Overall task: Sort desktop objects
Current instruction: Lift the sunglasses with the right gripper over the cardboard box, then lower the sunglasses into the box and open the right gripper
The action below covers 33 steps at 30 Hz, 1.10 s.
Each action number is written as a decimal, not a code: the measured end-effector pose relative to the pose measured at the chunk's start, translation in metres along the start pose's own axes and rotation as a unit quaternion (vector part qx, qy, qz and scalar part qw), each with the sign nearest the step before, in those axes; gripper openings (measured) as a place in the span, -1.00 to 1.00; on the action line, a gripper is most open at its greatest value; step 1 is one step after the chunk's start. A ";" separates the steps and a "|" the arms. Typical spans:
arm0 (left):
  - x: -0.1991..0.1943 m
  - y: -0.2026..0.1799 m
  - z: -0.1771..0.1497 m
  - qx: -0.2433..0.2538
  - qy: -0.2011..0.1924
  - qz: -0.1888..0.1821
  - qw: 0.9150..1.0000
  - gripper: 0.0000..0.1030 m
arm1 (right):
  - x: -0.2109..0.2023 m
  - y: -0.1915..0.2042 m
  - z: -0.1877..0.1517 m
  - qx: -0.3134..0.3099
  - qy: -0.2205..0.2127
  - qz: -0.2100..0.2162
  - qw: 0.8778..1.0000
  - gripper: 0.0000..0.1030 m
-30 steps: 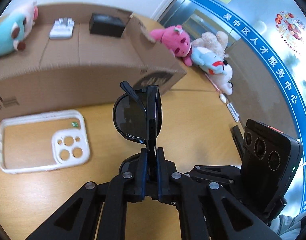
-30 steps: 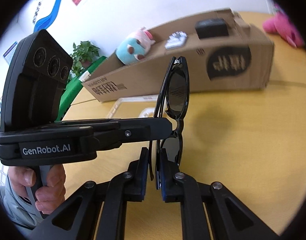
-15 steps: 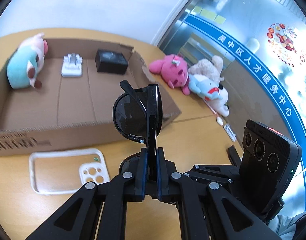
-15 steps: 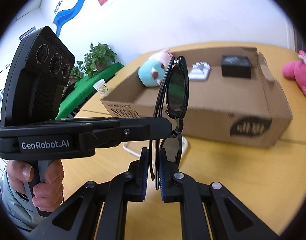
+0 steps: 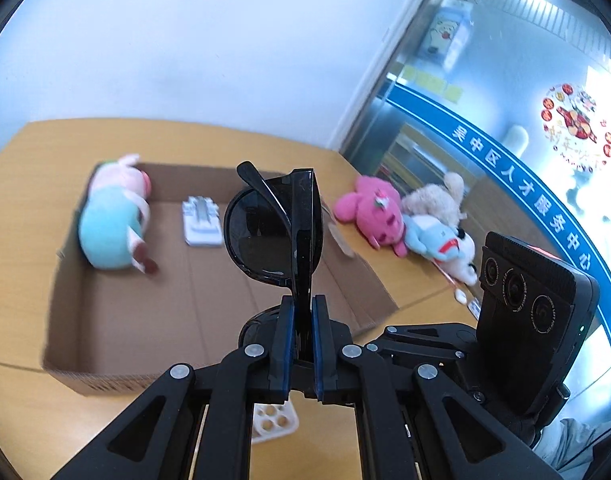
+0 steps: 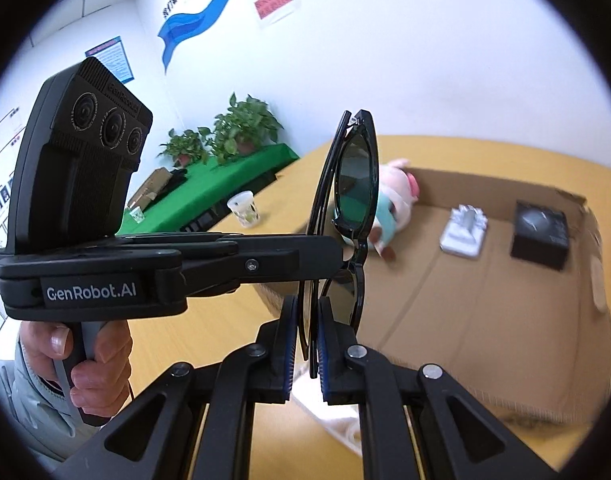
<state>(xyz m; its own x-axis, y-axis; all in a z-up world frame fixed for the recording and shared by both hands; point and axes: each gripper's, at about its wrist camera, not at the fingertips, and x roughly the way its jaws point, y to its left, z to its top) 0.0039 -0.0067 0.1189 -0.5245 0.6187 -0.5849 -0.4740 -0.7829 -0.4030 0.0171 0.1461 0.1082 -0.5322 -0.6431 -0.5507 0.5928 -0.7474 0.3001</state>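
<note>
A pair of black sunglasses, folded and standing on edge, is pinched from two sides above a wooden table; the left gripper clamps its blue-lined pads tight on the frame from below in its own view, while the right gripper is closed on the folded temples and lower lens in the right wrist view; in that same view the left gripper reaches in from the left and bites the sunglasses at mid-frame, a person's hand wrapped round its grey handle, a pale grey sleeve at the wrist. The glasses hang in the air in front of an open cardboard box lying on the table; inside it rest a pink-and-teal plush pig, a small white-and-silver item and, seen from the right wrist, a black box. Outside the carton, by the glass wall, lie a pink plush toy, a beige plush toy and a blue-and-white plush toy; part of a white phone case shows on the table beneath the left gripper's linkage. Potted plants stand on a green-covered bench beyond the table, a clear plastic cup near the table's edge.
</note>
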 end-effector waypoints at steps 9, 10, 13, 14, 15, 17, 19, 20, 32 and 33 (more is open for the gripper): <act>0.020 0.018 0.044 0.009 0.010 0.006 1.000 -0.90 | 0.021 -0.028 0.034 0.018 -0.005 0.013 1.000 -0.84; 0.029 0.017 0.049 0.012 0.017 0.004 1.000 -0.90 | 0.023 -0.039 0.037 0.028 -0.001 0.017 0.999 -0.84; 0.058 0.016 0.064 0.009 0.038 -0.012 0.999 -0.90 | 0.023 -0.071 0.042 0.050 0.012 0.026 0.998 -0.84; 0.069 0.014 0.070 0.007 0.046 -0.017 0.999 -0.90 | 0.023 -0.083 0.044 0.057 0.017 0.026 0.998 -0.84; 0.085 0.013 0.076 0.006 0.057 -0.023 0.998 -0.90 | 0.023 -0.094 0.045 0.064 0.022 0.027 0.997 -0.84; 0.108 0.008 0.083 0.006 0.073 -0.030 0.997 -0.90 | 0.023 -0.124 0.046 0.088 0.036 0.033 0.995 -0.84; 0.138 0.005 0.088 0.001 0.095 -0.037 0.995 -0.90 | 0.024 -0.150 0.043 0.108 0.052 0.037 0.992 -0.84; 0.152 0.003 0.089 -0.003 0.107 -0.040 0.993 -0.90 | 0.025 -0.162 0.041 0.119 0.061 0.040 0.990 -0.84; 0.292 0.014 0.066 -0.092 0.216 -0.036 0.972 -0.91 | 0.070 -0.271 0.002 0.241 0.180 0.022 0.953 -0.84; 0.298 0.016 0.063 -0.098 0.221 -0.032 0.970 -0.91 | 0.074 -0.274 0.000 0.247 0.190 0.018 0.950 -0.84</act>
<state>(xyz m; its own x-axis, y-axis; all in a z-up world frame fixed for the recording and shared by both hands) -0.2045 0.1696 -0.0172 -0.1243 0.6113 -0.7816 -0.3287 -0.7686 -0.5488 -0.1853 0.3034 -0.0146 -0.2043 -0.6337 -0.7462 0.2015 -0.7731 0.6014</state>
